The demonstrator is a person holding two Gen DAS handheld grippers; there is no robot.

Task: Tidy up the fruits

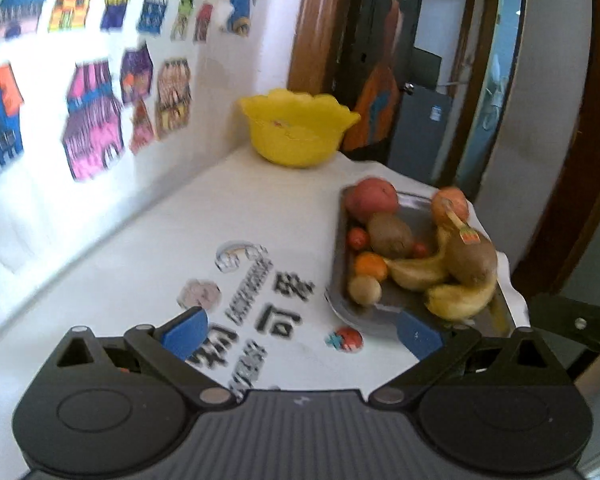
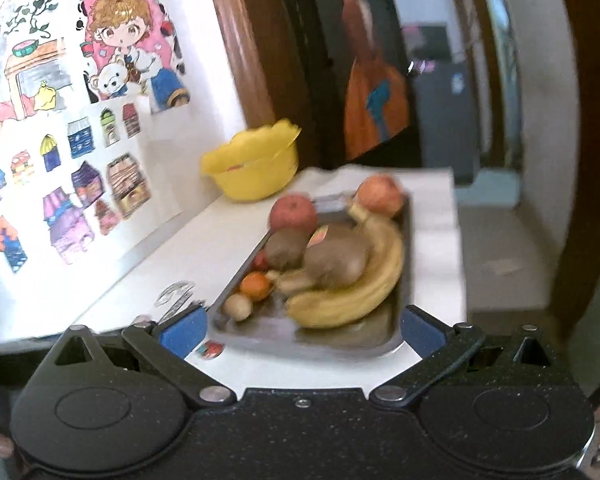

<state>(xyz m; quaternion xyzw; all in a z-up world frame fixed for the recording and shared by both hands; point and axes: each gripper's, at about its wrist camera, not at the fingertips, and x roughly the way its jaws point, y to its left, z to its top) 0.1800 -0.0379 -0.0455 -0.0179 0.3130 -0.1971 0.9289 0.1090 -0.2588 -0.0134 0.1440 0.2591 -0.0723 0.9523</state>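
The wall [image 1: 220, 92] behind carries many coloured drawings of houses [image 1: 92, 120] and a cartoon poster [image 2: 128, 40]. Below it runs the white counter [image 1: 220, 220], with printed characters and small stickers on its surface. At the far end of the counter, close to the wall and a brown door frame [image 1: 312, 20], stands a yellow bowl [image 1: 296, 128] with a wavy rim; its inside is too blurred to tell.

Nearer, on the right part of the counter, lies a metal tray [image 1: 340, 280] full of fruits. Two bananas [image 2: 360, 284] curve along the side of the tray away from the wall. On them rests a brown kiwi [image 1: 470, 258], and a second kiwi [image 1: 390, 234] lies beside it. Two red apples [image 1: 370, 198] sit at the far end of the tray. A small orange [image 1: 370, 266], a small pale round fruit [image 1: 364, 290] and little red fruits [image 1: 358, 238] fill the side near the wall.

The left tongs [image 1: 300, 334] hang above the printed counter, spread wide and holding nothing, just beside the near corner of the tray. The right tongs [image 2: 300, 332] are also spread wide and empty, in front of the near edge of the tray.
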